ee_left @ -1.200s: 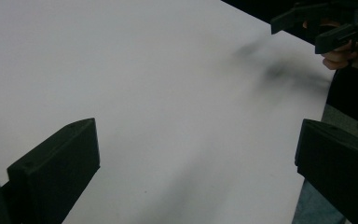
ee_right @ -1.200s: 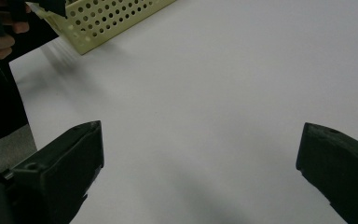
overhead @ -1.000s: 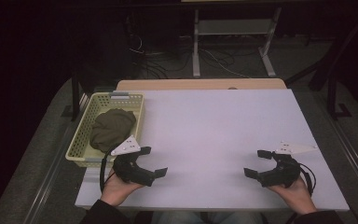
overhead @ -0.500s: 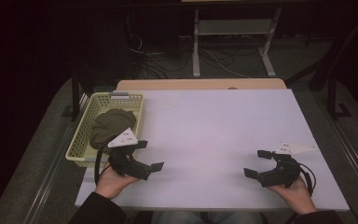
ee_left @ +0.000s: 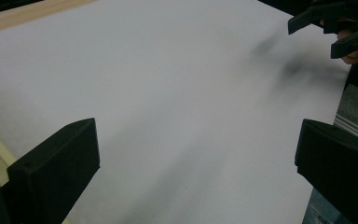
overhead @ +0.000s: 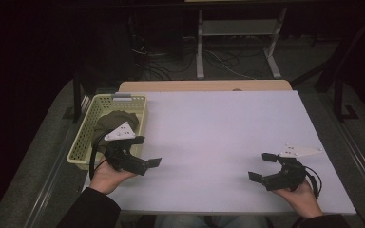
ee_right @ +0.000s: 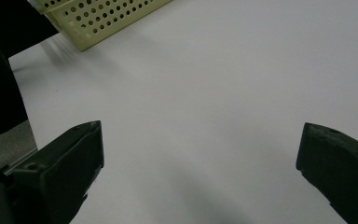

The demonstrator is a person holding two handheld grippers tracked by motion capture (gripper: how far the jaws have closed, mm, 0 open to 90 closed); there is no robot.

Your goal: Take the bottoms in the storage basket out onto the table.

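The left hand-held gripper (overhead: 145, 152), jaws spread wide and empty, hovers just beside the near right corner of the yellow basket (overhead: 81, 152) on the tabletop (overhead: 228, 133). A dark green bundle (overhead: 111, 122), probably cloth, lies inside the basket. The right hand-held gripper (overhead: 262, 167), likewise open, waits well apart at the near right. The step looks like the approach; next, the left one must turn toward the bundle and close on it.

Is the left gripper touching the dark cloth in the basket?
Cannot tell. In the high view the left gripper overlaps the basket near the dark cloth; no gap or contact shows.
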